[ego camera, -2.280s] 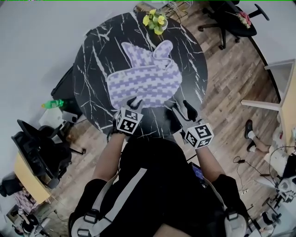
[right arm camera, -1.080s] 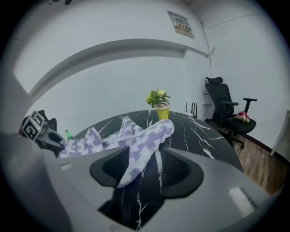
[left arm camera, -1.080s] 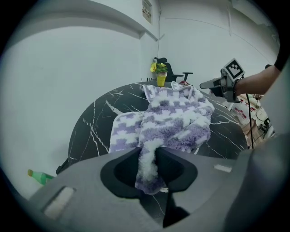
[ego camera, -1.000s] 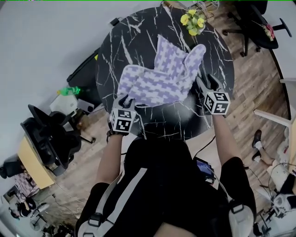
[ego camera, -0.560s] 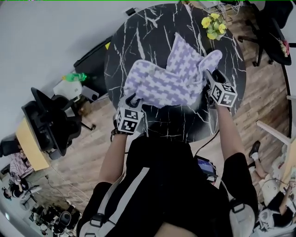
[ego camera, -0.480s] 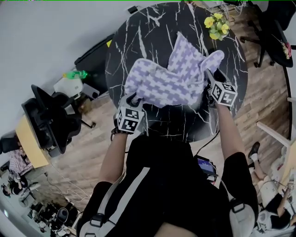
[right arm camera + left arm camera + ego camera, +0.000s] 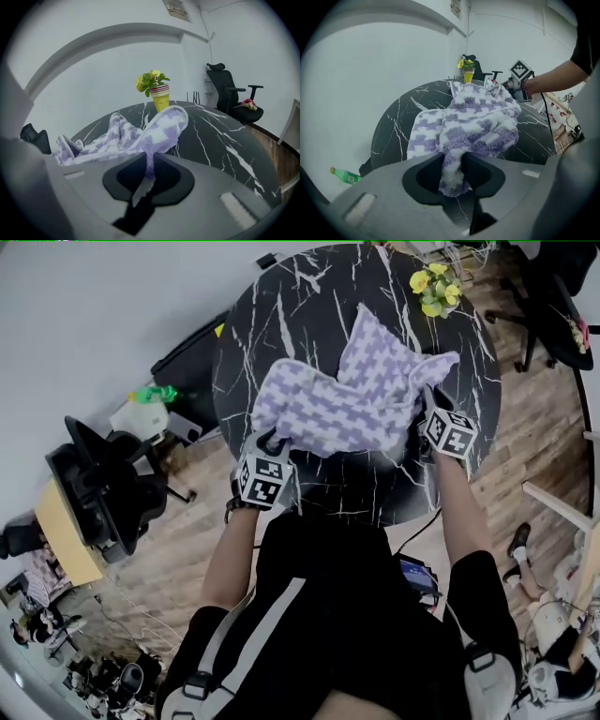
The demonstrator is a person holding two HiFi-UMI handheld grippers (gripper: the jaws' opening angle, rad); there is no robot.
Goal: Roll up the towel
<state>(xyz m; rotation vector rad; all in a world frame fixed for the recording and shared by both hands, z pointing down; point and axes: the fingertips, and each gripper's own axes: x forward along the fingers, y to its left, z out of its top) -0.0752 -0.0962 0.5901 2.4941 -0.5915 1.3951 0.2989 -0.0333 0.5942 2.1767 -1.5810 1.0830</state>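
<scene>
Two pinches on towel [image 7: 347, 399]: left gripper [image 7: 452, 165] clamped, right gripper [image 7: 149, 168] just closed.

Round black marble-look table [image 7: 281, 324] with white veins, 12 o'clock in the head view. Pot of yellow flowers [image 7: 432, 293] on its far edge, 1 o'clock. Wood plank floor [image 7: 525, 437] runs from 3 round to 7 o'clock. Pale grey wall [image 7: 84, 315] at 10–11 o'clock. Black office chair [image 7: 551, 287] at 2 o'clock. Another black chair [image 7: 94, 493] at 9 o'clock, with a yellow desk [image 7: 58, 545] just beside it. Green bottle [image 7: 150, 394] at 10 o'clock, near the wall. Light is even and flat.
</scene>
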